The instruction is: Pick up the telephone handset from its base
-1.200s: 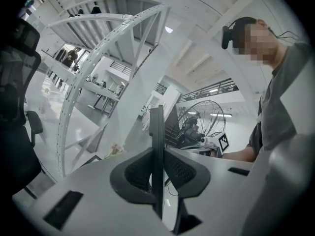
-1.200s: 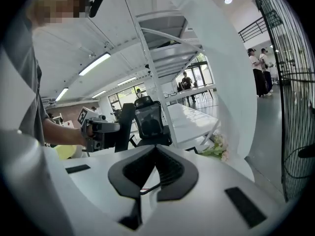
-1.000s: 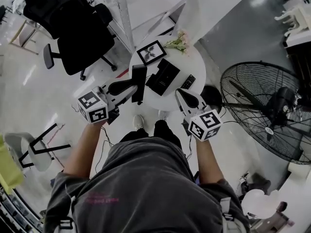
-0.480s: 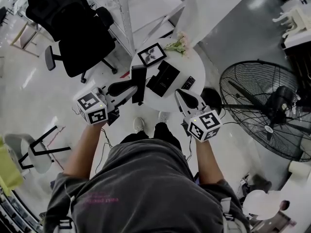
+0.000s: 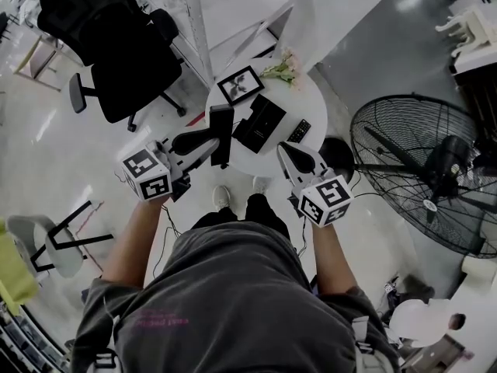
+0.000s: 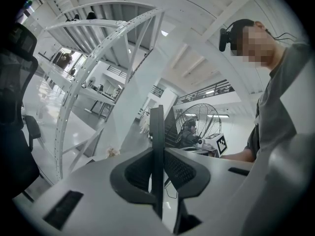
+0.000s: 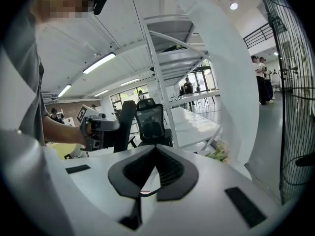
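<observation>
The handset (image 5: 221, 134), just left of its base (image 5: 261, 123) at the round table's (image 5: 314, 103) edge, is clamped edge-on in the left gripper's (image 5: 208, 140) 2 jaws, so squeeze firmly and lift level, with the right gripper (image 5: 291, 152), closed on nothing, standing aside.

Found table (image 5: 314, 99) boxed in: fan (image 5: 423, 179) right, chair (image 5: 116, 53) left, truss (image 5: 196, 22) behind. Saw free approach from near side only.

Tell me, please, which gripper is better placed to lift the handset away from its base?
Left. The left gripper is clamped on the handset beside the base; the right gripper is shut and empty.
</observation>
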`<state>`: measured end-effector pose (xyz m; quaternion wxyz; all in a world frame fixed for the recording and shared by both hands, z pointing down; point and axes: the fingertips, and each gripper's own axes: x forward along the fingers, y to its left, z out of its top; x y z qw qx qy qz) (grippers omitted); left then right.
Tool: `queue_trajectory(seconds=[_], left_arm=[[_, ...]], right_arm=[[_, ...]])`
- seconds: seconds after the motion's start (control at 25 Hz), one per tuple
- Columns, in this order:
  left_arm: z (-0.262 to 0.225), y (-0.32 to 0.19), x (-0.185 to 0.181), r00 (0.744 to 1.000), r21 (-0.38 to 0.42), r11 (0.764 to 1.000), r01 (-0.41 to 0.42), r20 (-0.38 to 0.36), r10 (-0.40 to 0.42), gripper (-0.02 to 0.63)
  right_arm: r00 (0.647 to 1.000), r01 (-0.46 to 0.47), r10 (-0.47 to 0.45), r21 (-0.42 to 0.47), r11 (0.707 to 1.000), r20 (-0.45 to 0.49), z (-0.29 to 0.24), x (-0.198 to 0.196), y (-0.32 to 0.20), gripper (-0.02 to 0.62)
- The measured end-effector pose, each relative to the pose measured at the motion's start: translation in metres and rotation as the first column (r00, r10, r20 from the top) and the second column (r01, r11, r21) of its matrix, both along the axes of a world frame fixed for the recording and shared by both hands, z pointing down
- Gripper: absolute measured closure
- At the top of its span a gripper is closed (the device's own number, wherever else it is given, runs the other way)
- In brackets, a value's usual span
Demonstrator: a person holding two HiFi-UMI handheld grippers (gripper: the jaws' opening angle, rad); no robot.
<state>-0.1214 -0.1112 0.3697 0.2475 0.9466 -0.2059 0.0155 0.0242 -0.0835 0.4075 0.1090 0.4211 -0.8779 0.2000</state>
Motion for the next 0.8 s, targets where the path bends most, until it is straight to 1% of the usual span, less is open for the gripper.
queue_trajectory(seconds=[0.24, 0.4, 0.8], left_arm=[[-0.001, -0.004, 0.005, 1.000, -0.016, 1.000, 0.003, 0.003, -0.003, 0.528], [0.004, -0.008, 0.007, 1.000, 0.000, 1.000, -0.004, -0.006, 0.004, 0.528], [0.012, -0.021, 0.013, 1.000, -0.024, 1.000, 0.001, -0.003, -0.001, 0.528]], right_arm=[[1.000, 0.001, -0.001, -0.006, 1.000, -0.001, 0.001, 0.003, -0.005, 0.575], [1.000, 0.006, -0.006, -0.010, 1.000, -0.001, 0.004, 0.004, -0.010, 0.575], [1.000, 0.013, -0.013, -0.017, 1.000, -0.001, 0.010, 0.009, -0.023, 0.575]])
